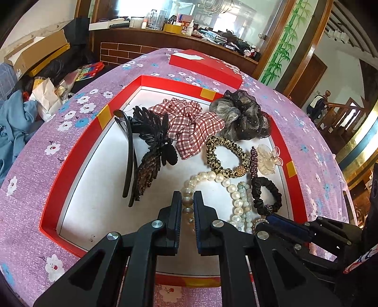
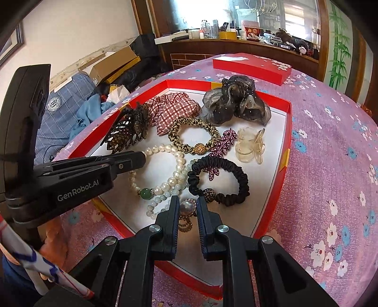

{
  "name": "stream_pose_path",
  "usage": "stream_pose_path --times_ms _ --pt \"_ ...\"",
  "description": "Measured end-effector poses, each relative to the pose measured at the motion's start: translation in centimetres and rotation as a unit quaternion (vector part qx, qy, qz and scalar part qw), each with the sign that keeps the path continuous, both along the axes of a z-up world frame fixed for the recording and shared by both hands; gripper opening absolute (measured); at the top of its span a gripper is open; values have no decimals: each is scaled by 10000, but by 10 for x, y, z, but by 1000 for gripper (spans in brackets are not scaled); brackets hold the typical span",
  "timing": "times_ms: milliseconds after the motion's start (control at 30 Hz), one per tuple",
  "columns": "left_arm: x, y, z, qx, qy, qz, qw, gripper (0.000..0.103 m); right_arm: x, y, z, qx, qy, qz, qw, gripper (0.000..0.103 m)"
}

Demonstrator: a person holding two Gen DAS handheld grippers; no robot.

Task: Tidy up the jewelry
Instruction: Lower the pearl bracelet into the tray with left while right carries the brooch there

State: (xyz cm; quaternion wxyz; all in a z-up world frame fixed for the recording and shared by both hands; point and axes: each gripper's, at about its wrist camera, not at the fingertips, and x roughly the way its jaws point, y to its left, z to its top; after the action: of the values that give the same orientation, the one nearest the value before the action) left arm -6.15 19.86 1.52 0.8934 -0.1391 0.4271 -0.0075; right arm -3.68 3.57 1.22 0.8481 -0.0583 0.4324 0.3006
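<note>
while both jaws pinch beads, bare tray floor [image 1: 94, 189] lies apparently leftward.

A table under a pink floral cloth [image 1: 70, 132] fills the near ground. Beyond it stands a dark wood counter [image 1: 151, 37] crowded with bottles and jars, backed by a wide mirror [image 1: 236, 14] (bright daylight in it). Far left, cardboard boxes [image 1: 35, 54] against a white wall; right, a painted bamboo panel [image 1: 283, 44] and a wooden staircase [image 1: 342, 118].
</note>
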Motion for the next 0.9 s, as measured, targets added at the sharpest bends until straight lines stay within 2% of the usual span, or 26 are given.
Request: stream_pose_path --times_ms 633,733,900 --pt "-3 -4 4 218 -14 131 9997 9 3 -9 -2 141 128 -164 9997 17" --pt "-4 -4 4 269 -19 180 9995 9 2 -11 -1 127 126 -257 9995 21" --pt "-5 -5 4 374 -28 244 9990 11 3 -12 -1 117 113 -321 9994 21"
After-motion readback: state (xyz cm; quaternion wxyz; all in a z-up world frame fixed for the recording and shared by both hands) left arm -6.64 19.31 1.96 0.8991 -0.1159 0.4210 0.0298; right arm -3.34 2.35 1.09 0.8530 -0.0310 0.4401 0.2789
